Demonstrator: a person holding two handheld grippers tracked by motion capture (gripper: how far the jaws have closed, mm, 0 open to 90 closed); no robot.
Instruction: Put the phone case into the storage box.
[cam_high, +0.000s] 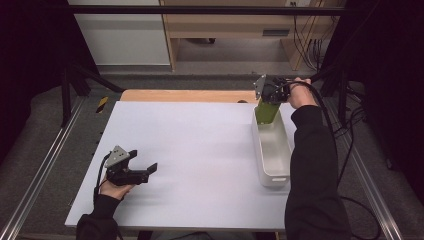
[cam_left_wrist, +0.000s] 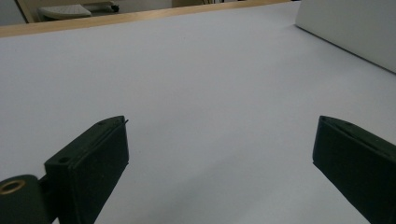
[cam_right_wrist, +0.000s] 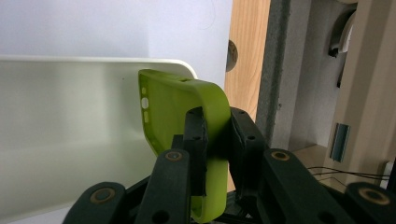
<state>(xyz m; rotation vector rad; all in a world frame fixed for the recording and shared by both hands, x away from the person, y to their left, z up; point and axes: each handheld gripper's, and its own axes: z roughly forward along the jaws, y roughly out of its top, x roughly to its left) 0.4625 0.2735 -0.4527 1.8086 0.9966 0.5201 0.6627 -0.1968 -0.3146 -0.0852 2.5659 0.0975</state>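
A white desk (cam_high: 200, 155) carries a long white tray (cam_high: 272, 150) near its right edge, and the tray serves as the landmark here. Beyond the tray's far end a strip of bare wood (cam_high: 185, 95) runs along the back of the desk, then grey floor, and farther off a pale wooden shelf unit (cam_high: 235, 25) with cables hanging beside it; dark curtains close in both sides of the room. Over the tray's far end the right gripper (cam_right_wrist: 217, 140) has its jaws clamped on the side wall of a green phone case (cam_right_wrist: 187, 116), one jaw inside the case and one outside; the case hangs tilted, its lower end dipping into the tray's far end in the high view. Well to the left of the tray, near the desk's front edge, the left gripper (cam_high: 145, 171) rests low in the person's hand, jaws spread wide and pointing toward the tray, with nothing but bare white surface between them.
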